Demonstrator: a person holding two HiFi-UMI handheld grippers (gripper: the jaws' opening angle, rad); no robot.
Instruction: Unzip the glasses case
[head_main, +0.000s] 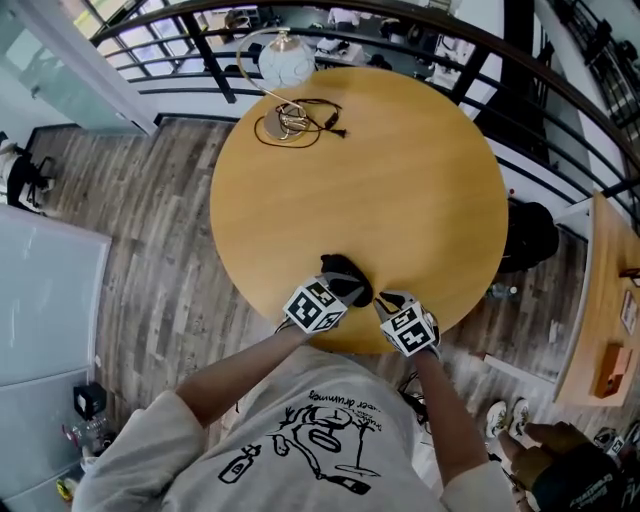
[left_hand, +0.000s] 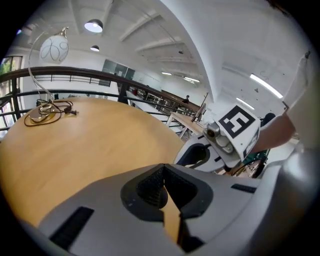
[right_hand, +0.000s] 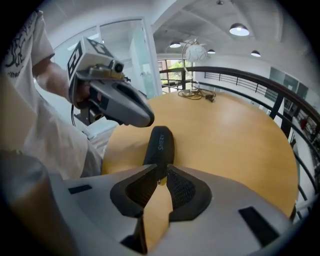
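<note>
1. Presently, the black glasses case lies on the round wooden table, close to the table's near edge.
2. Right gripper: over the table's near edge, jaws pinching a small metal zipper pull at the case's end.
3. Left gripper: also over the near edge, jaws pressed together with nothing between them.
4. A lamp with a coiled cord stands at the table's far edge.

Person in a pale grey short-sleeved T-shirt printed with a black line drawing and a curved line of lettering (too small to read). The left tool and right tool each have a smooth grey shell, black ribbed pads, and a white cube bearing black square markers.
</note>
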